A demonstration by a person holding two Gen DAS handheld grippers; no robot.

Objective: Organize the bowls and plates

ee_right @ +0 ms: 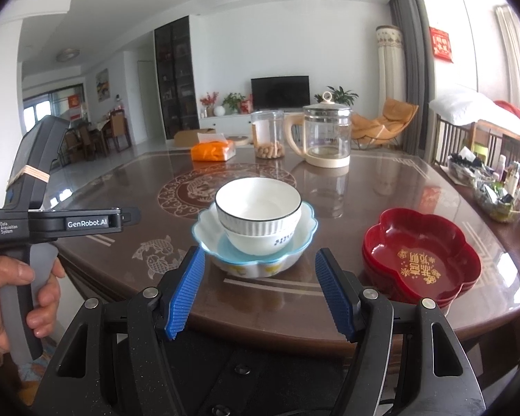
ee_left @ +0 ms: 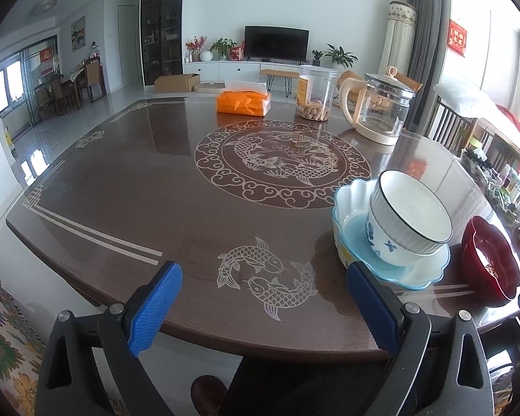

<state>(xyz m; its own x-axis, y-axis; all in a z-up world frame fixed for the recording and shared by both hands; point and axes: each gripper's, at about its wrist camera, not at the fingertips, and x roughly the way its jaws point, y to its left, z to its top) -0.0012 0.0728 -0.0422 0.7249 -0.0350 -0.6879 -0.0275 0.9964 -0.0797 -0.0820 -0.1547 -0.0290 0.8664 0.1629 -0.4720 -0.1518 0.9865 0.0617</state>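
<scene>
There, near the front edge of the dark wooden table (ee_right: 128, 187), stood the stack of dishes: a pale blue scalloped plate (ee_right: 204, 239) with a white bowl with blue flower marks (ee_right: 260, 241) set in it, and a ribbed white bowl with a dark rim (ee_right: 258, 208) nested on top. In the left wrist view the same stack sat to the right of the inlaid pair of fish, with the ribbed white bowl (ee_left: 410, 213) leaning a little inside the flower-marked bowl (ee_left: 384, 244) over the scalloped plate (ee_left: 343, 204). Just to the right of the stack, apart from it, lay the red lobed dishes (ee_right: 421, 254), stacked and carrying gold characters; they showed at the right edge of the other view too (ee_left: 490, 260).

The right gripper (ee_right: 259, 293) hovered in front of the stack, its blue pads spread wide with nothing between them, off the table's front edge. The left gripper (ee_left: 261, 308) hung to the left of the stack, likewise spread wide and empty, its right pad close beside the plate's rim in the picture though contact could not be told. A hand (ee_right: 7, 298) gripped its grey handle.

Beyond the stack, at the far side of the table, stood a glass kettle with a cream handle (ee_right: 324, 135), a clear jar with snacks at the bottom (ee_right: 268, 135) and an orange tissue pack (ee_right: 213, 150).
</scene>
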